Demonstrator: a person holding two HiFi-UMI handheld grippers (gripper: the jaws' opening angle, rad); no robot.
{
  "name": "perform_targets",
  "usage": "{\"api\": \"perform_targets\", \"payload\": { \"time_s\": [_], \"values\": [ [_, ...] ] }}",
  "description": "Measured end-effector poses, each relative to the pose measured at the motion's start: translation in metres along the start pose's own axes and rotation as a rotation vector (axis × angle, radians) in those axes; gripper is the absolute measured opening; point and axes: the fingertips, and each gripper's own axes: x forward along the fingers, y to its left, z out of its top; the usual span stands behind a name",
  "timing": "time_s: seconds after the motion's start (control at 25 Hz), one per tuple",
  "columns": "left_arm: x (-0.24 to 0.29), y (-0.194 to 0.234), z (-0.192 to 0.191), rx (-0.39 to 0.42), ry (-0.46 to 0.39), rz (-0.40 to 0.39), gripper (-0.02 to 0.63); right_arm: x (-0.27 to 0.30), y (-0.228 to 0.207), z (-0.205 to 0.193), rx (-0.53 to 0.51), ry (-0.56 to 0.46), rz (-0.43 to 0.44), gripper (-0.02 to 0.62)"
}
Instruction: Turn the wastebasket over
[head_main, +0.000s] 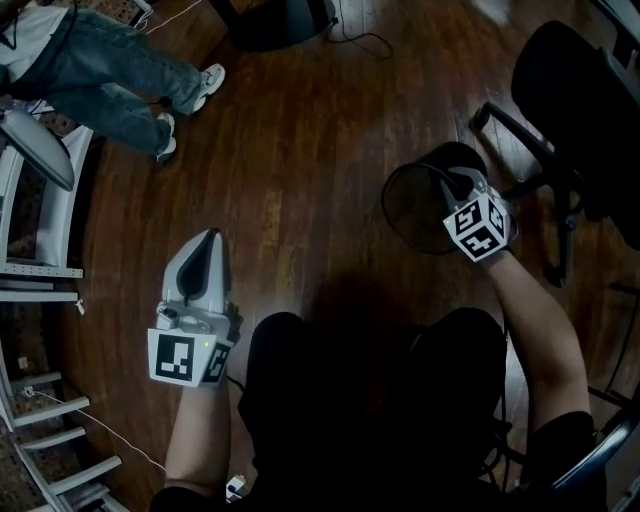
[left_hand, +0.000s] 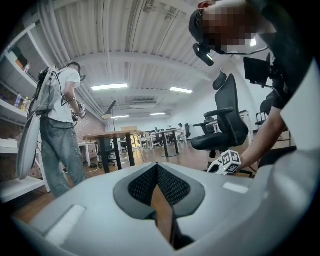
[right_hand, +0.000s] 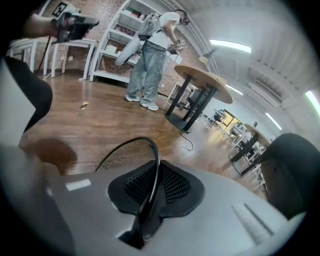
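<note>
The wastebasket (head_main: 412, 205) is a black wire-mesh bin that lies tilted on the dark wood floor at the right of the head view, its round rim facing up and left. My right gripper (head_main: 453, 182) is shut on that rim. In the right gripper view the thin black rim (right_hand: 150, 150) runs between the jaws of my right gripper (right_hand: 151, 186), and the mesh wall (right_hand: 122, 156) shows behind it. My left gripper (head_main: 205, 240) hovers over bare floor to the left, well apart from the bin. In its own view the left gripper (left_hand: 157, 169) has its tips together with nothing held.
A black office chair (head_main: 572, 95) stands close behind and to the right of the bin. A person in jeans (head_main: 110, 80) stands at the far left beside white shelving (head_main: 35, 235). A dark table base (head_main: 278, 20) with a cable (head_main: 362, 42) sits at the top.
</note>
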Motion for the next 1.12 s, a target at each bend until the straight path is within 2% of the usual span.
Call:
{"api": "perform_targets", "payload": {
  "time_s": [0.16,0.28,0.4,0.52,0.6,0.76,0.8,0.92,1.12],
  "values": [
    [-0.007,-0.001,-0.004,0.005,0.015,-0.009,0.000,-0.007,0.041,-0.014,-0.121,-0.042,0.036,0.037],
    [-0.005,-0.003,-0.010,0.001,0.024,-0.027,0.000,-0.017,0.068,-0.018,-0.120,-0.104,0.082,0.043],
    [0.003,-0.015,-0.015,-0.009,0.028,-0.059,0.000,-0.022,0.109,-0.027,-0.072,-0.129,0.203,0.062],
    [0.015,-0.034,-0.018,-0.016,0.017,-0.101,0.000,-0.027,0.152,-0.045,-0.086,-0.118,0.337,0.078],
    [0.021,-0.045,-0.021,-0.017,0.015,-0.124,0.000,-0.031,0.166,-0.053,-0.100,-0.139,0.370,0.073],
    [0.025,-0.058,-0.028,-0.009,0.030,-0.149,0.000,-0.036,0.172,-0.054,-0.080,-0.177,0.376,0.077],
    [0.025,-0.058,-0.028,-0.007,0.034,-0.148,0.000,-0.036,0.173,-0.053,-0.097,-0.180,0.383,0.093],
    [0.023,-0.050,-0.027,-0.005,0.037,-0.134,0.000,-0.034,0.174,-0.056,-0.168,-0.166,0.368,0.210],
    [0.023,-0.045,-0.022,0.007,0.032,-0.114,0.000,-0.018,0.166,-0.069,-0.273,-0.079,0.280,0.265]
  ]
}}
